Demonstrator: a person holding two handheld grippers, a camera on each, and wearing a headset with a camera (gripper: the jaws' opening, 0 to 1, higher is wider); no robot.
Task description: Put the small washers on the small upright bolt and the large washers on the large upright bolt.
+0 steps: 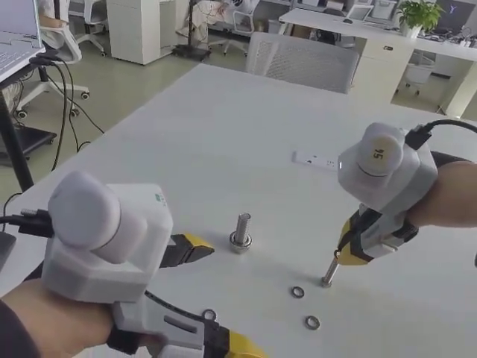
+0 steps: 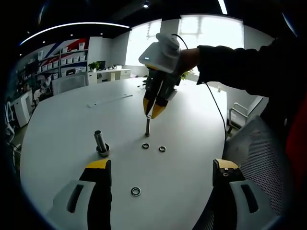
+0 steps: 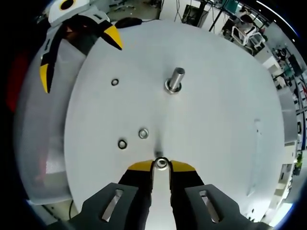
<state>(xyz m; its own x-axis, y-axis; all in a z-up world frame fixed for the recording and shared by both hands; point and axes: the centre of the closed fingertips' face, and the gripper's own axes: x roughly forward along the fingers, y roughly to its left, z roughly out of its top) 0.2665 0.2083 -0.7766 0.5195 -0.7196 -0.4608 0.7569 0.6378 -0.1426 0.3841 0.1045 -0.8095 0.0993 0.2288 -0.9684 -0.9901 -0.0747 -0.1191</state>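
Right hand-held gripper (image 3: 162,167) pinches what looks like a small washer (image 3: 162,163) over the small bolt (image 2: 147,127); left hand-held gripper (image 2: 162,165) open

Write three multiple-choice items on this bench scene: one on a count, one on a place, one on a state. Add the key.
1. How many silver metal washers lie loose on the white table, on neither the thick silver upright bolt nor the thin silver upright bolt?
A. One. B. Three. C. Six.
2. Where are the tips of the right gripper?
A. At the top of the thin bolt. B. Over the thick bolt. C. Beyond the table's edge.
3. How does the left gripper stand?
A. Shut on a washer. B. Shut on a bolt. C. Open, holding nothing.

Key: 1 B, two rings lie by the thin bolt and one lies near the left gripper. 2 A, its jaws pinch a small silver washer right over that bolt. 3 C, the left gripper view shows its jaws wide apart, gripping nothing.
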